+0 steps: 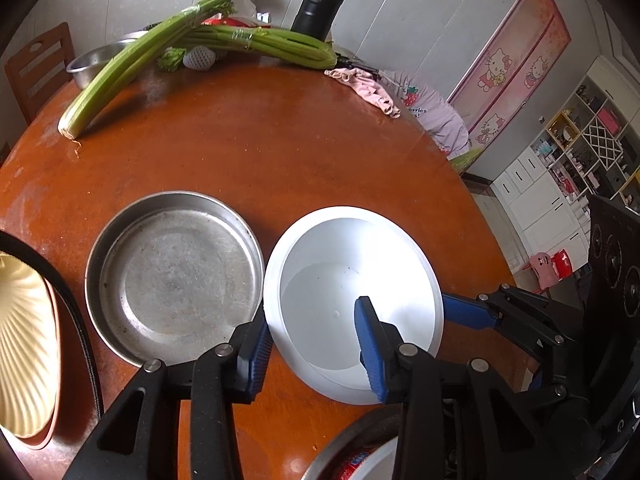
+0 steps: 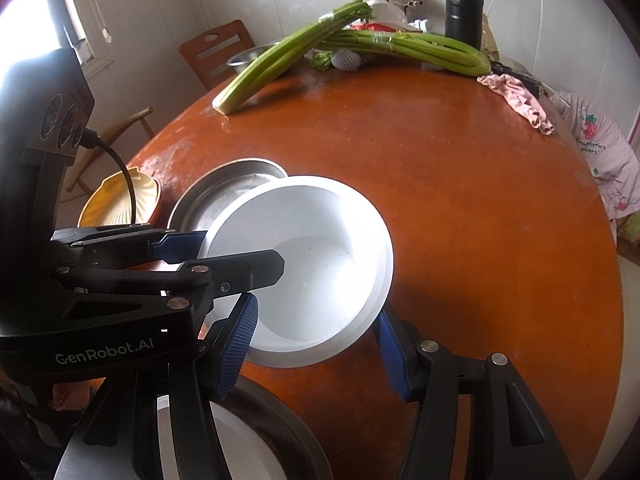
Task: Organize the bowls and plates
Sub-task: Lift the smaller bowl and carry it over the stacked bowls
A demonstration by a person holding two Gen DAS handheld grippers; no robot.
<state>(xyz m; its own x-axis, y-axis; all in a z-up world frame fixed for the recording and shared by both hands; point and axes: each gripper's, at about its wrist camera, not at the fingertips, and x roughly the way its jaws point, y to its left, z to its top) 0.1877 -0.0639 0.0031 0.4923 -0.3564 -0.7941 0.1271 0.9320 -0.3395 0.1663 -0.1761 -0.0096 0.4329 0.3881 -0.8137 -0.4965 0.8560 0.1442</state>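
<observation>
A white bowl (image 1: 352, 300) sits on the round brown table (image 1: 260, 152), next to a shallow steel pan (image 1: 172, 276). My left gripper (image 1: 316, 350) is open, its left finger outside the bowl's near-left rim and its right finger inside the bowl. My right gripper (image 2: 316, 344) is open and straddles the near rim of the white bowl (image 2: 304, 264); its blue finger also shows at the bowl's right in the left wrist view (image 1: 468, 312). The steel pan (image 2: 224, 196) lies behind the bowl. A cream shell-shaped dish (image 1: 24, 344) lies at the far left.
Celery bunches (image 1: 200, 44), a steel bowl (image 1: 96, 60), a black flask (image 1: 320, 4) and a pink cloth (image 1: 368, 88) sit at the table's far side. A steel dish with a white plate (image 2: 224, 440) lies at the near edge. A wooden chair (image 2: 216, 48) stands behind.
</observation>
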